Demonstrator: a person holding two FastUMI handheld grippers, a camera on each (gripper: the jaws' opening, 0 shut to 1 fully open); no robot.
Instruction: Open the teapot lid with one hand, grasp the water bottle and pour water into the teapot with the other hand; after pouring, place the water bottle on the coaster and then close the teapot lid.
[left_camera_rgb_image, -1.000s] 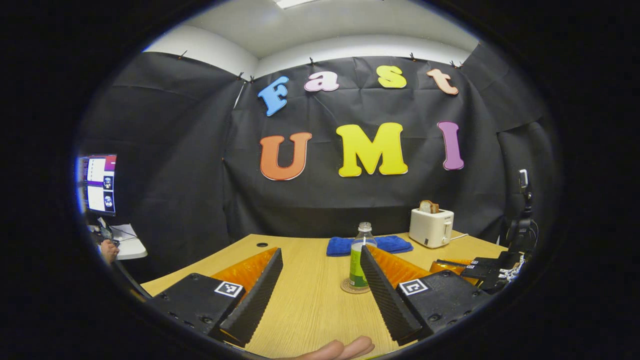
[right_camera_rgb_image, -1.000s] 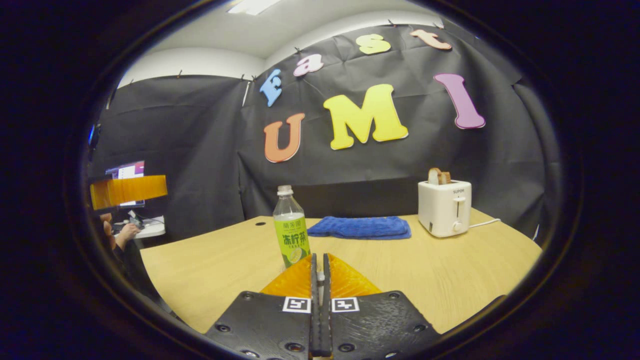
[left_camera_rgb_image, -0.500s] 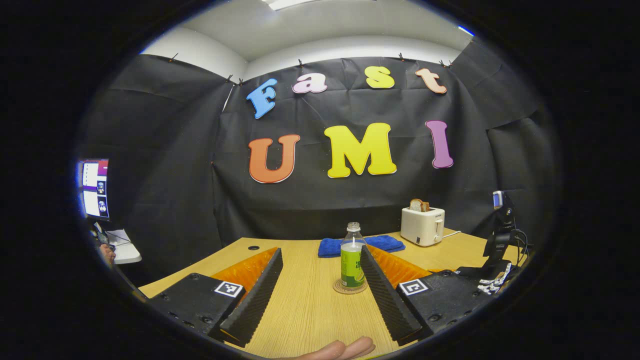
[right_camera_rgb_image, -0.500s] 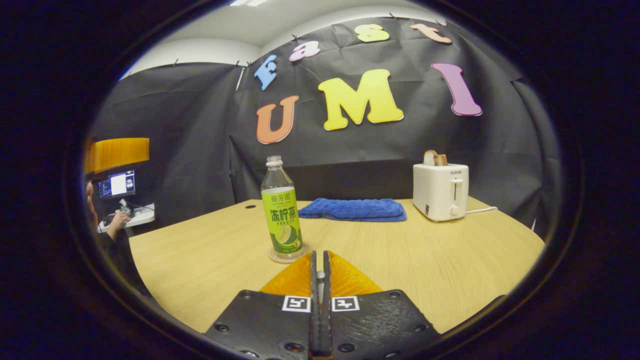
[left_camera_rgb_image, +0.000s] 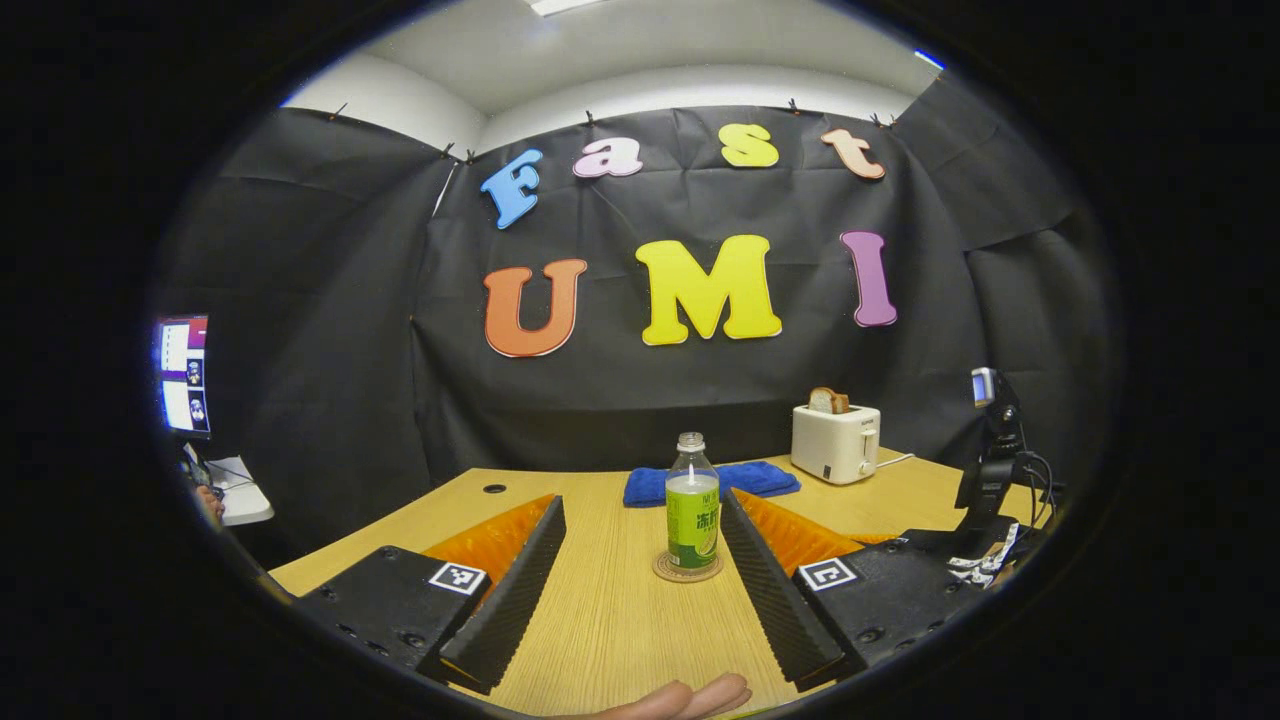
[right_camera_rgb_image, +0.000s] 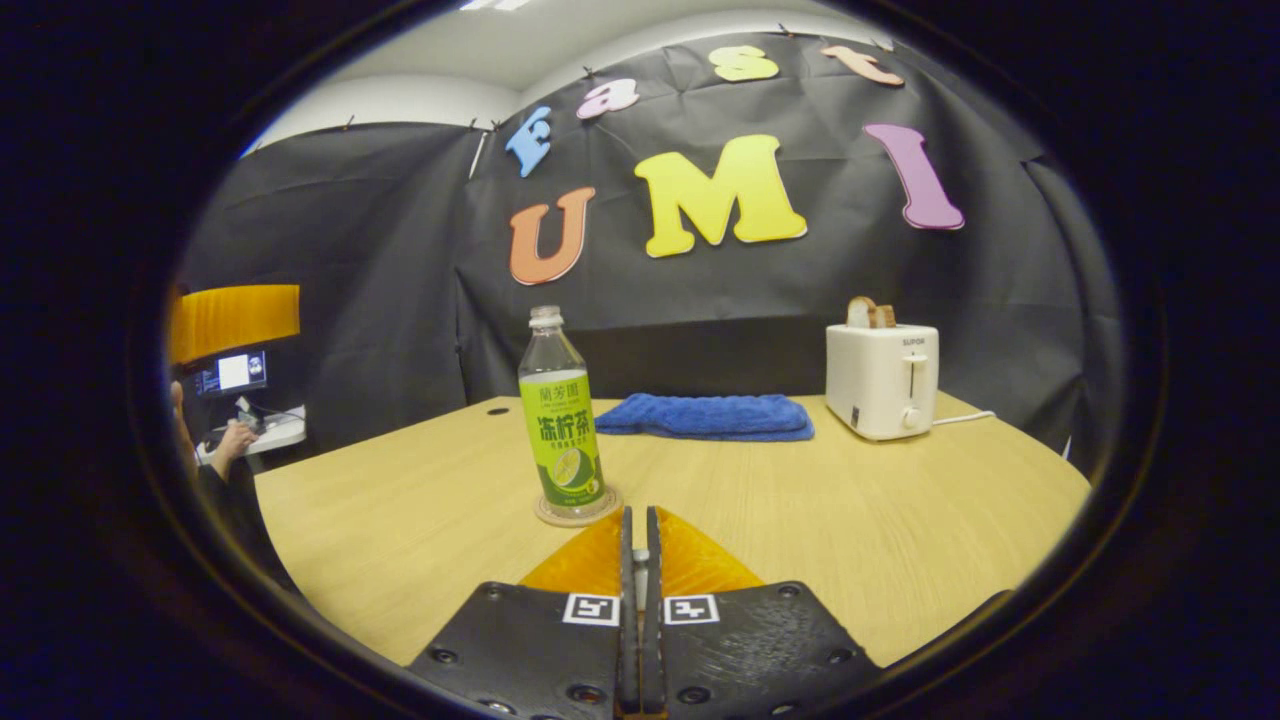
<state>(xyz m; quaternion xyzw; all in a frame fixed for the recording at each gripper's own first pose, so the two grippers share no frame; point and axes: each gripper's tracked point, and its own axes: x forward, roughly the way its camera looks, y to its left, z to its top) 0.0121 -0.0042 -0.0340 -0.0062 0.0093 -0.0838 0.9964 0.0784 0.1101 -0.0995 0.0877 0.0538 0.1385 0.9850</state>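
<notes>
The water bottle (left_camera_rgb_image: 692, 500) stands upright on its coaster (left_camera_rgb_image: 687, 568) mid-surface (left_camera_rgb_image: 620, 620), long axis vertical. It sits dead ahead between the left gripper (left_camera_rgb_image: 640, 590)'s wide-open jaws, not touching. The right gripper (right_camera_rgb_image: 637, 600), jaws pressed together on nothing, trails just behind and right of it.

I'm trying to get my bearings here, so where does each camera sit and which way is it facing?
Left gripper view: rides on the left tool, facing along its spread fingers across the table to the water bottle on its coaster; a hand shows at the bottom.
Right gripper view: rides on the right tool, fingers together, facing the water bottle slightly left of centre.
Shared: bottle, coaster, blue towel, toaster.
</notes>
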